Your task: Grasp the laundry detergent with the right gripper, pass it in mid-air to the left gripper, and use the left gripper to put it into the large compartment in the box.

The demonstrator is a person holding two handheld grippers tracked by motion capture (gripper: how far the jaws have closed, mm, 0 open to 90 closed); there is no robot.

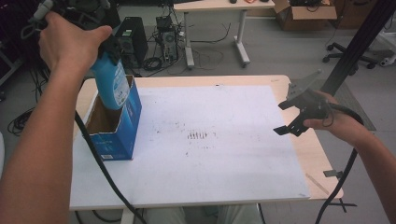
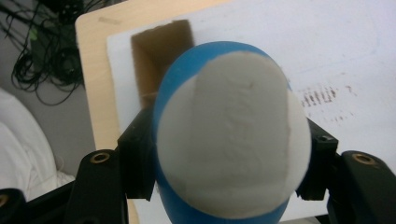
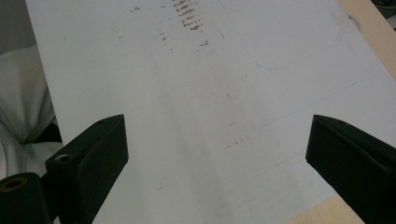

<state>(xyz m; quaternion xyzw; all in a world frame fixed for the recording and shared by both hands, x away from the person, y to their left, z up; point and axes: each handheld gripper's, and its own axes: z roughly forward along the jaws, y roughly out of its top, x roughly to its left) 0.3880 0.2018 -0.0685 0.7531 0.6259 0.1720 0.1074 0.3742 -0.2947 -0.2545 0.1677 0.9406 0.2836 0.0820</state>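
One blue bottle (image 1: 111, 85) clamped in left gripper (image 2: 229, 154), its base dipping into one box (image 1: 116, 126); right gripper (image 1: 294, 114) hovering with jaws wide apart

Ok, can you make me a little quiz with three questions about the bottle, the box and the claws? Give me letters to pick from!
1. Where is the blue bottle?
A. lying flat on the white board
B. held over the open blue box, its lower end at the opening
C. on the floor by the cables

2. What colour is the outside of the box?
A. blue
B. red
C. green

3. How is the right claw?
A. shut on a bottle
B. shut on a cable
C. open, holding nothing

Answers:
1. B, because the high view shows the left claw holding the bottle upright above the box, its lower end at the opening.
2. A, because its side walls are blue, and only the inside is brown cardboard.
3. C, because the right gripper view shows its jaws far apart with just the white board between them.
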